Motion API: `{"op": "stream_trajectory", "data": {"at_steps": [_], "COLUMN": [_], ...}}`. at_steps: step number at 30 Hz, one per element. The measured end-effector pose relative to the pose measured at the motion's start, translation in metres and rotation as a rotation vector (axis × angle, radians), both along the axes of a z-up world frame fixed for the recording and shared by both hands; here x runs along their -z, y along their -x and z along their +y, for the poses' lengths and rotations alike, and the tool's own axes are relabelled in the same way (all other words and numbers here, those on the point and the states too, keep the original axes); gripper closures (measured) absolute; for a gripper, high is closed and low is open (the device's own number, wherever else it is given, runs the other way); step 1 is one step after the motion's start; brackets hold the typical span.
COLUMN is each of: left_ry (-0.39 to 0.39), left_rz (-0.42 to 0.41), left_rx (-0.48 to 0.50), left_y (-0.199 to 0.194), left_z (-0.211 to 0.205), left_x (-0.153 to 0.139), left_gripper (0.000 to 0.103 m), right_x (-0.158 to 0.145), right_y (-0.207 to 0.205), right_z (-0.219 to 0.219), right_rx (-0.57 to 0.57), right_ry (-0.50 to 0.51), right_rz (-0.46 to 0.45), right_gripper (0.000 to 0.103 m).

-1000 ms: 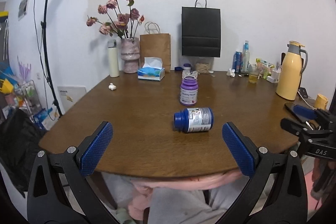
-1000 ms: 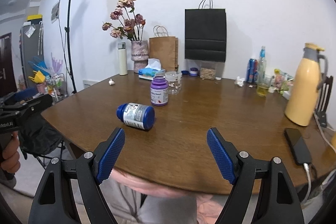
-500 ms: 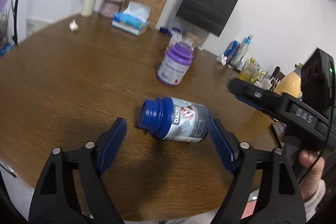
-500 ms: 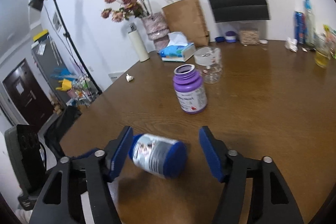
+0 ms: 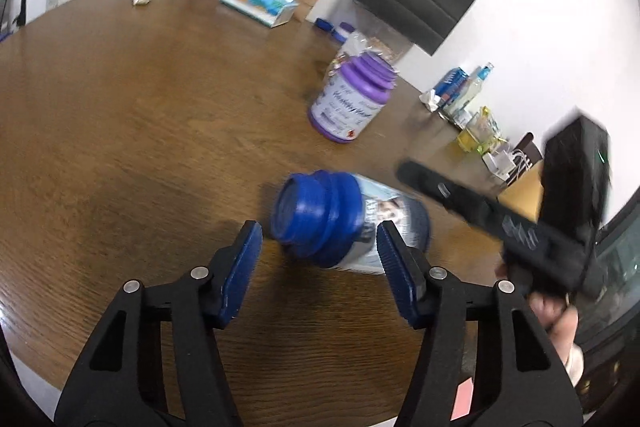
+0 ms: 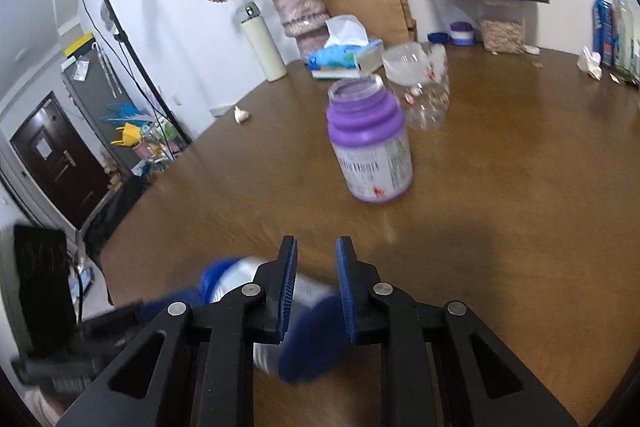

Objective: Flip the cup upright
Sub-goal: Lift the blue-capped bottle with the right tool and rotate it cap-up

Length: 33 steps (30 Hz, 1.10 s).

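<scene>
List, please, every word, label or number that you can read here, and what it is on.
Purple bottle: script on the label, possibly "Healthy Heart", too blurred to confirm.
Blue bottle: label print too blurred to read.
Nothing else is legible in either view.

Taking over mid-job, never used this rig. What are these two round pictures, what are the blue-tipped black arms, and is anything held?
Each round picture comes from a fisheye camera on a hand-held claw, looking along its two fingers. The left claw is open, its fingers either side of the blue bottle, which lies on its side on the wooden table. The right claw is narrowed over the bottle's base; blur hides whether it grips. A purple bottle stands upright behind.
</scene>
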<state>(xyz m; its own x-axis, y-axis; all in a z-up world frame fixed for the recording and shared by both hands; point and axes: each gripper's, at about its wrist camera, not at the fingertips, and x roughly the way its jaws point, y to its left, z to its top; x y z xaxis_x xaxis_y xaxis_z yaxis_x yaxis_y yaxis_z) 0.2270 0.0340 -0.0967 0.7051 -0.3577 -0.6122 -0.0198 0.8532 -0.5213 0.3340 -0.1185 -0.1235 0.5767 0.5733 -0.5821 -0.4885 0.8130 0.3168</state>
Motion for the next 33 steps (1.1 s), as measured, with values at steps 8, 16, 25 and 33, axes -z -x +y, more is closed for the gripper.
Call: {"op": "stream_trajectory", "data": {"at_steps": [8,16,25,33], "left_ry": [0.070,-0.018,-0.179,-0.245], "left_rz": [0.021,0.045,0.114,-0.331], "left_rx": [-0.012,0.117,0.166,0.157], "left_y": [-0.007,-0.034,-0.057,0.032], "left_z": [0.005,-0.026,-0.050,-0.078], "left_x": [0.003,-0.007,-0.010,-0.078], "left_gripper": [0.045,0.027,0.041,0.041], "right_x": [0.006,0.013,0.011,-0.020], "right_y": [0.055,0.086,0.116,0.132], "right_z": [-0.005,0.005,-0.061,-0.123], "right_rx": [-0.009,-0.092,0.088,0.196], "right_ry": [-0.059,-0.095,-0.090,-0.242], "right_rz": [-0.049,-0.060,-0.101,-0.173], "right_gripper": [0.080,0.079,0.076,0.032]}}
